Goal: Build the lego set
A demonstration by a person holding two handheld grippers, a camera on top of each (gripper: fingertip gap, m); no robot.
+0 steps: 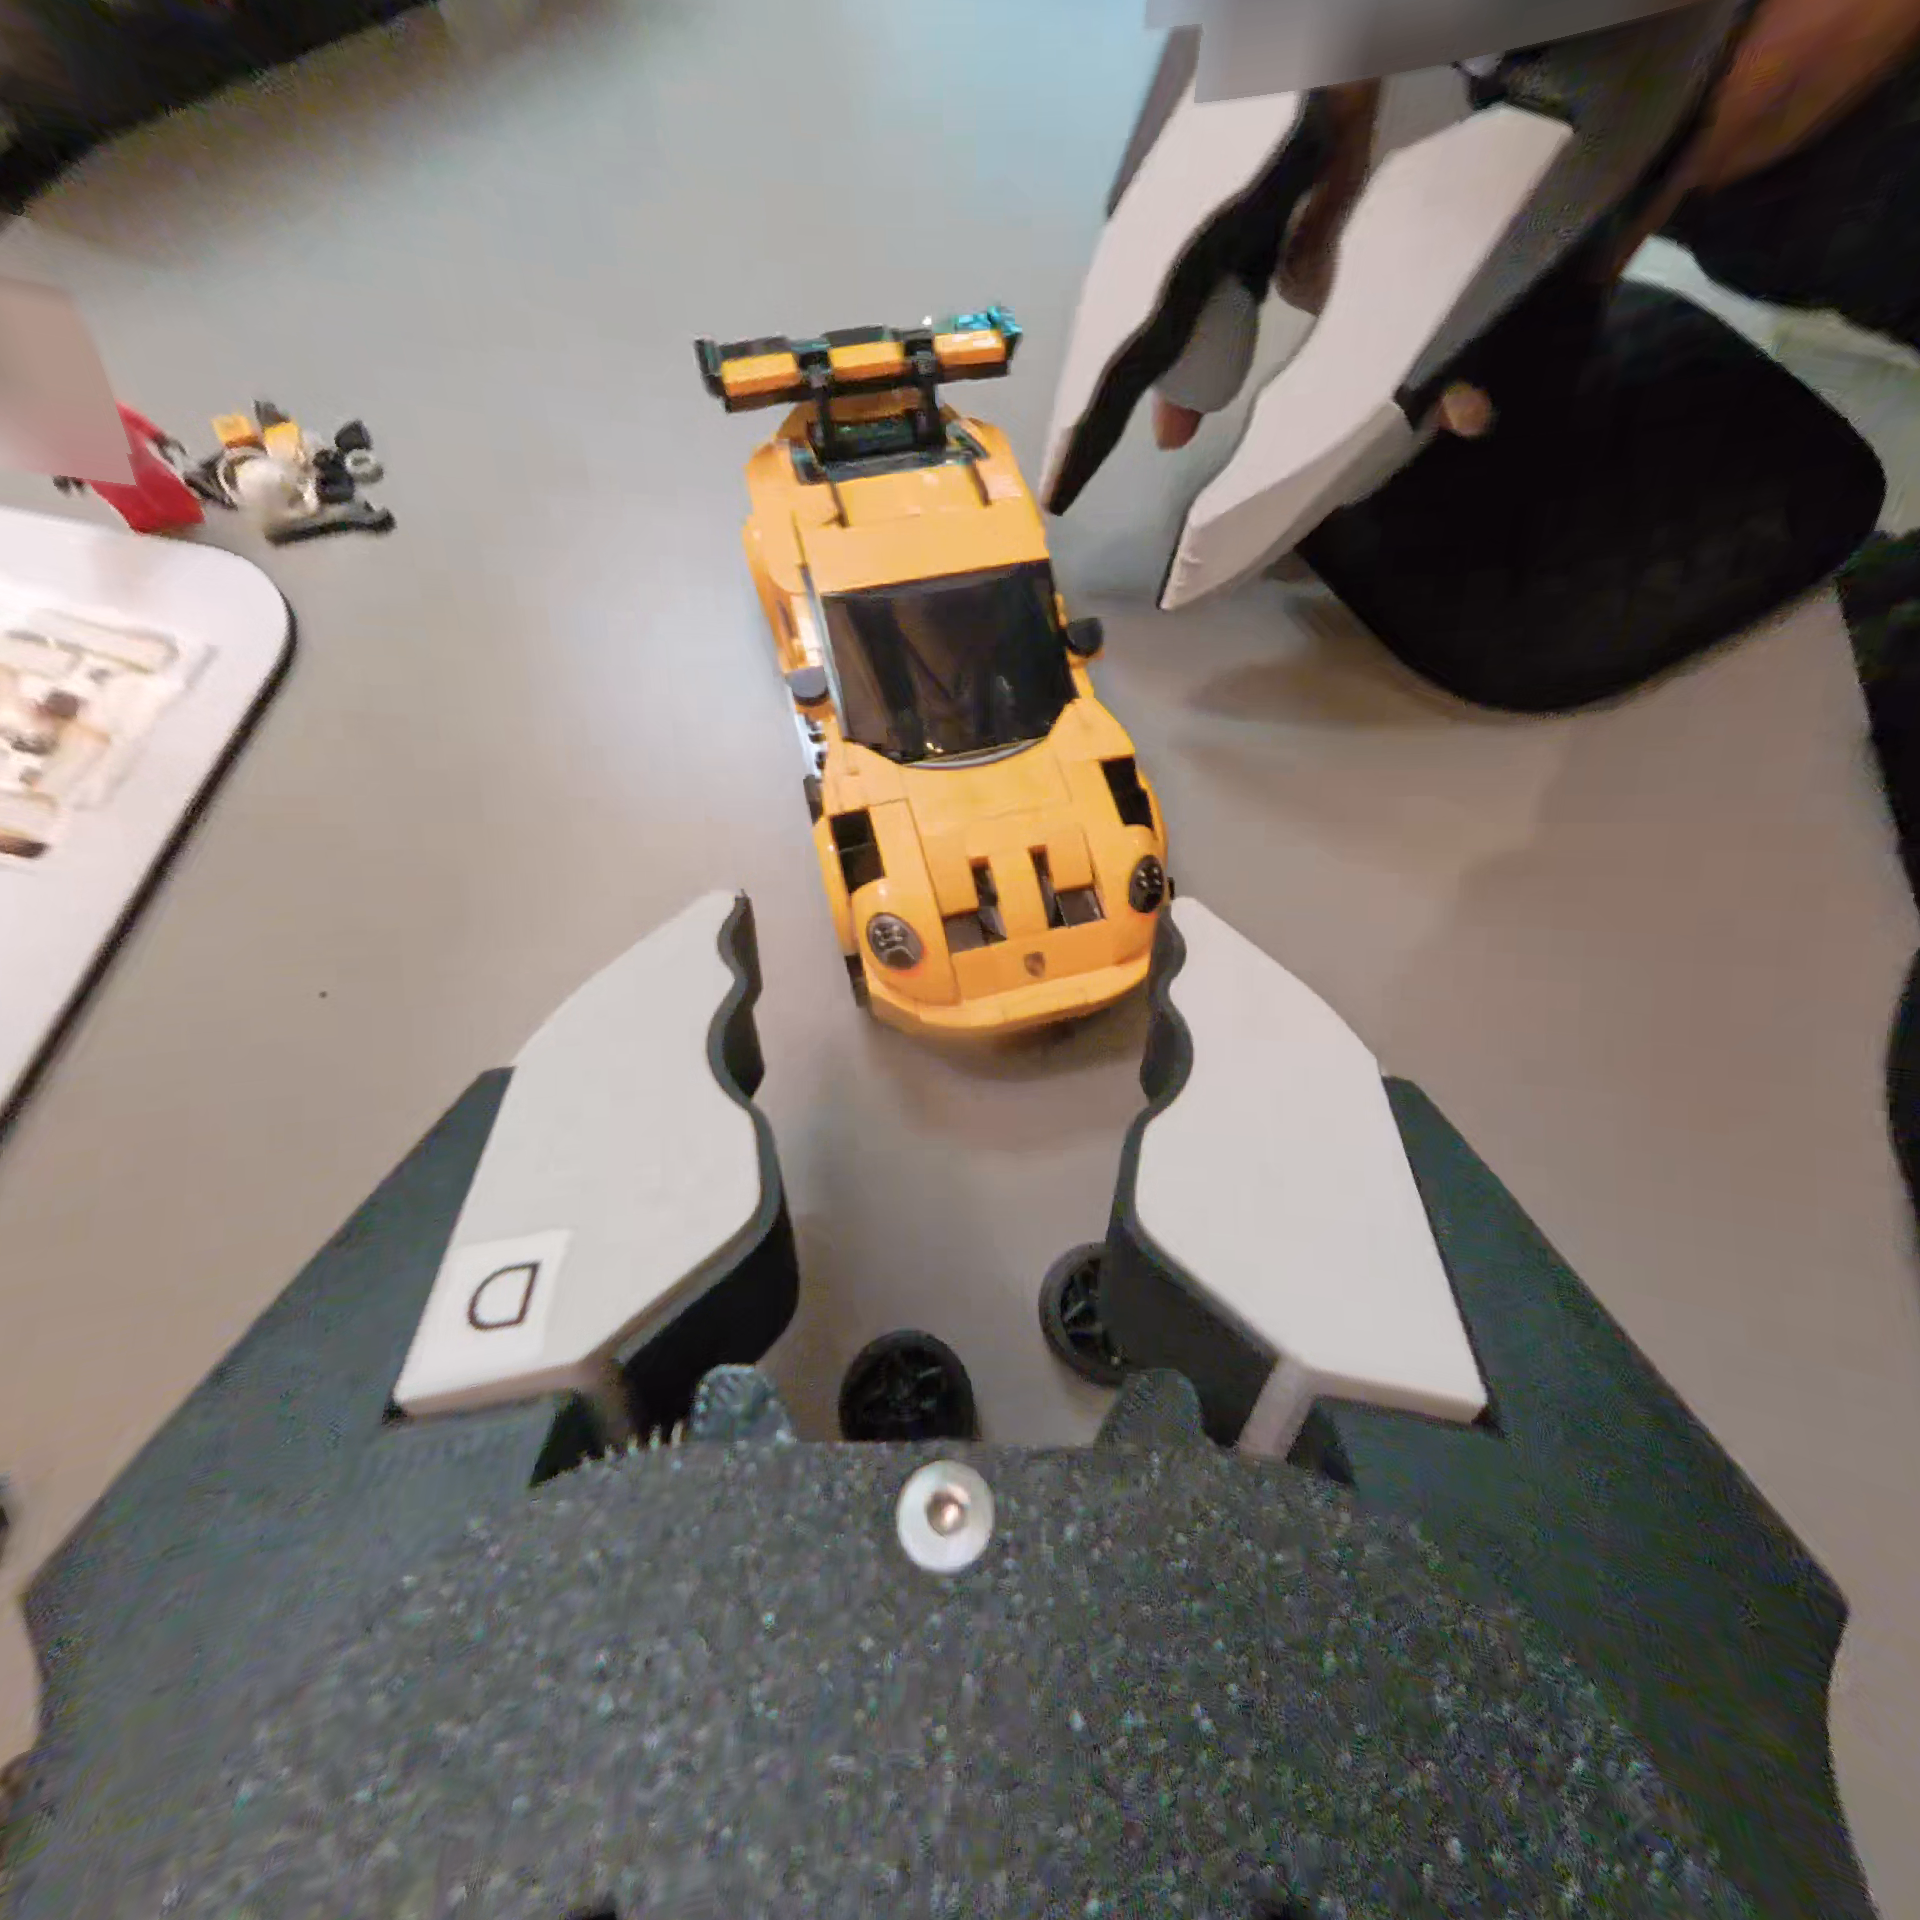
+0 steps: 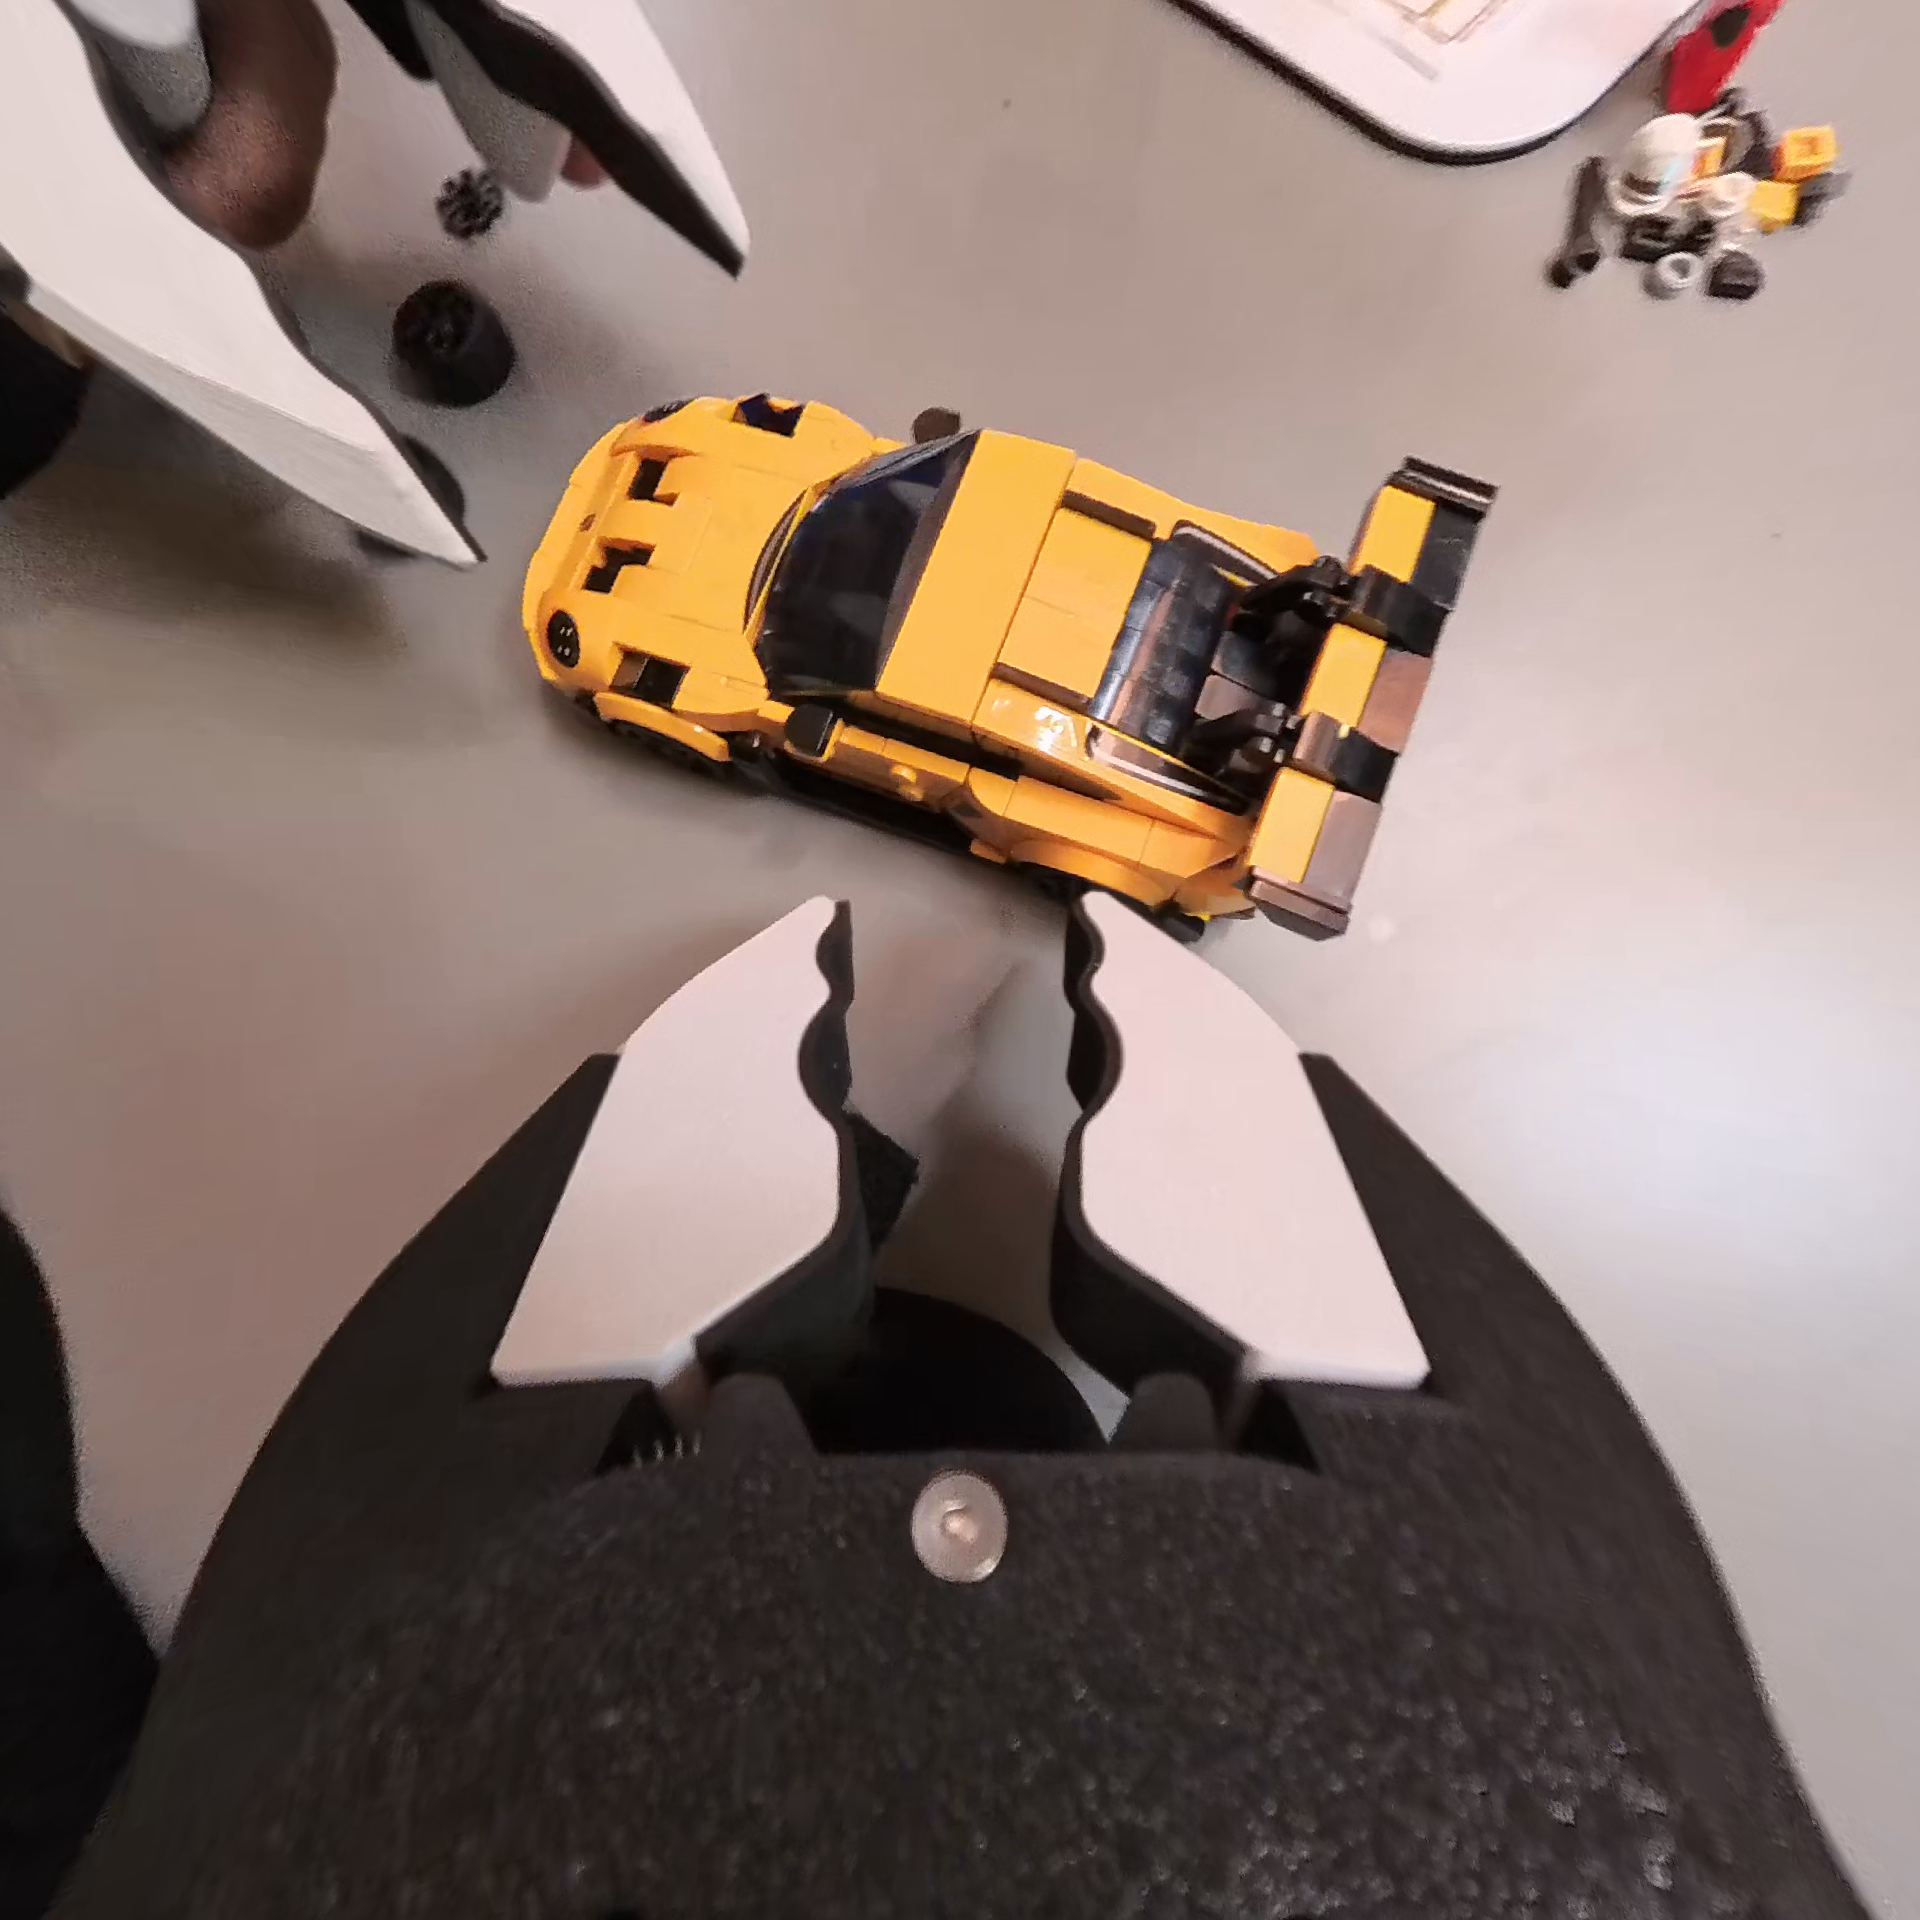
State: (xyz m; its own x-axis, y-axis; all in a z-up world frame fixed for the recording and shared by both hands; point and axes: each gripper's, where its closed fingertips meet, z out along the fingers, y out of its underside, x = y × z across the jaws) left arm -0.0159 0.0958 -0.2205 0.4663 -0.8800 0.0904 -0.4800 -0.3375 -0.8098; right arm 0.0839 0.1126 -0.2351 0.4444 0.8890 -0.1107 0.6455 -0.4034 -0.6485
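Yellow lego car (image 1: 951,717) on grey table (image 1: 520,831), nose toward left gripper (image 1: 956,914), whose fingers spread apart, empty. Right gripper (image 2: 956,914) at car's rear flank, fingers apart, empty. Loose black wheels (image 1: 906,1387) at 6 o'clock; spare parts pile (image 1: 291,468) at 10 o'clock.

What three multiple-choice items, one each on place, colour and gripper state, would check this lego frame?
1. Where do the loose black wheels lie?
A. beside the car's nose, by the left gripper
B. on the rear wing
C. in the pile of spare parts

2. What colour is the car body?
A. red
B. yellow
C. white

3. How does the left gripper stand?
A. shut on a wheel
B. shut on the car
C. open

Answers: 1 A, the wheels sit on the table between its fingers; 2 B, yellow bricks with black windscreen; 3 C, fingers spread before the nose, holding nothing.
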